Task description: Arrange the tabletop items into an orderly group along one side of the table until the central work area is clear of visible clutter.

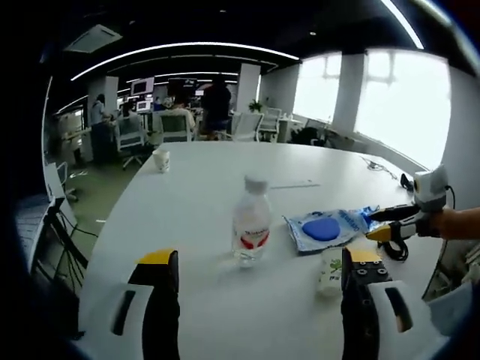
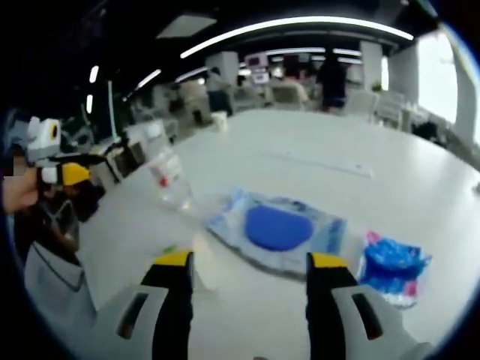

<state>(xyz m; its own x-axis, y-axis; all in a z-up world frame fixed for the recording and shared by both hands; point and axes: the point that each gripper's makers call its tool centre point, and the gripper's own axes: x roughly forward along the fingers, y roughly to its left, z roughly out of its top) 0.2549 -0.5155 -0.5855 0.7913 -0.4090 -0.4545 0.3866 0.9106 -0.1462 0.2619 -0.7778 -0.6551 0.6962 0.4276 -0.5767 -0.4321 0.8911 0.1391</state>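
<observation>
Left gripper view: my left tool (image 1: 255,270) is wide open, empty, held over the near part of the white tabletop (image 1: 225,180). Between its jaws and a bit ahead stands a clear bottle (image 1: 251,223), upright, white cap, red label. Just right of it lies a wipes pack (image 1: 330,228) with a blue oval lid, flat, and nearer my right jaw a small white bottle (image 1: 329,271) on its side, I think; partly hidden by the jaw. A paper cup (image 1: 161,159) stands far off, well apart from the rest. My right tool (image 1: 390,225) comes in from the right at the pack's far end, touching or nearly; I can't tell. In the right gripper view that tool (image 2: 250,274) is open too, nothing held, the pack (image 2: 277,229) just ahead between its jaws, a crumpled blue wrapper (image 2: 391,266) beside the pack on the right, the bottle (image 2: 169,178) beyond on the left, and the left tool (image 2: 64,176) at the left edge. Step, as I judge: early, items loose in the middle, nothing grouped yet, right tool lining up on the pack. Next move calls for pinching the thin pack edge low and flat, then sliding it to one side; left takes the bottle around its middle, careful not to tip it.
</observation>
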